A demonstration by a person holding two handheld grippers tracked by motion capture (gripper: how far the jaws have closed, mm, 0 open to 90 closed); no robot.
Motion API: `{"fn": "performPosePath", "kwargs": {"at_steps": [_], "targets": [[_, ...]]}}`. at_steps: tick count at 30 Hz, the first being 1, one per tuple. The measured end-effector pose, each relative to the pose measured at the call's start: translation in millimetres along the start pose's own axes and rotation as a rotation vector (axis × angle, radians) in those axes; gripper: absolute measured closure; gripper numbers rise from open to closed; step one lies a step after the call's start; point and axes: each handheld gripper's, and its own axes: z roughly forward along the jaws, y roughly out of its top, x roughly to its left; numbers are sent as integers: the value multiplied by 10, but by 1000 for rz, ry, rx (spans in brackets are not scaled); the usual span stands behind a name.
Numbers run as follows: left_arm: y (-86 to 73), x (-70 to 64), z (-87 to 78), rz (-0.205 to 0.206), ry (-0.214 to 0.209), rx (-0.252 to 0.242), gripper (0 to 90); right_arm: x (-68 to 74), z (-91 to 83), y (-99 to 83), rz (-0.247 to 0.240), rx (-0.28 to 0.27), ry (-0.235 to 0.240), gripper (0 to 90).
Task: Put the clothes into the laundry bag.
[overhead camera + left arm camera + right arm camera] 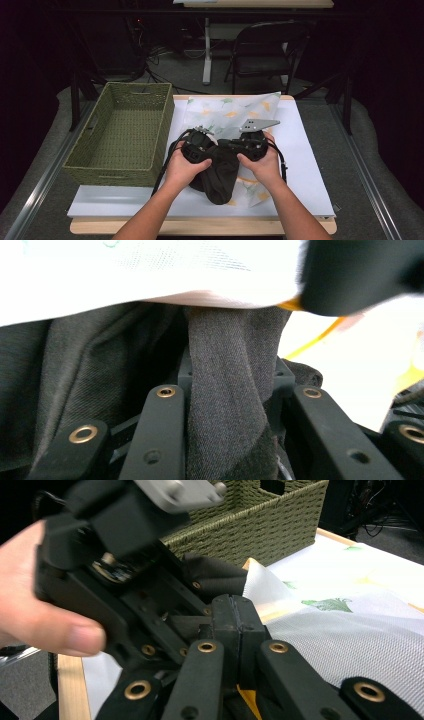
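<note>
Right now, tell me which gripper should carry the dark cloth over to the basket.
Left, probably. The left gripper is clamped on a fold of the dark cloth and sits nearer the green woven basket. The right gripper has its jaws pressed together; what they pinch is unclear.

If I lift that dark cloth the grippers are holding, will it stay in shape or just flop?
Probably flop. The dark cloth already sags in soft folds below the left gripper and right gripper. The left gripper view shows it bunched between the jaws, so it looks thin, light and easy to pinch, and unlikely to slip.

Dim rm, folding chair [263,52] behind table [310,145]
</note>
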Motion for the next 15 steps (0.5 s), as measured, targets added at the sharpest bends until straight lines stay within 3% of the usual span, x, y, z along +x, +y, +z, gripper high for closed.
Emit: {"fn": "performPosePath", "kwargs": {"at_steps": [3, 11, 15], "targets": [[-24, 36, 78, -31, -8, -11, 674, -11, 8, -13, 6, 10, -5, 900], [-90, 46, 138, -24, 9, -22, 506, -16, 18, -22, -34, 38, -59, 900], [-113, 29, 134, 36, 43, -32, 476, -32, 26, -33, -41, 49, -73, 900]]}}
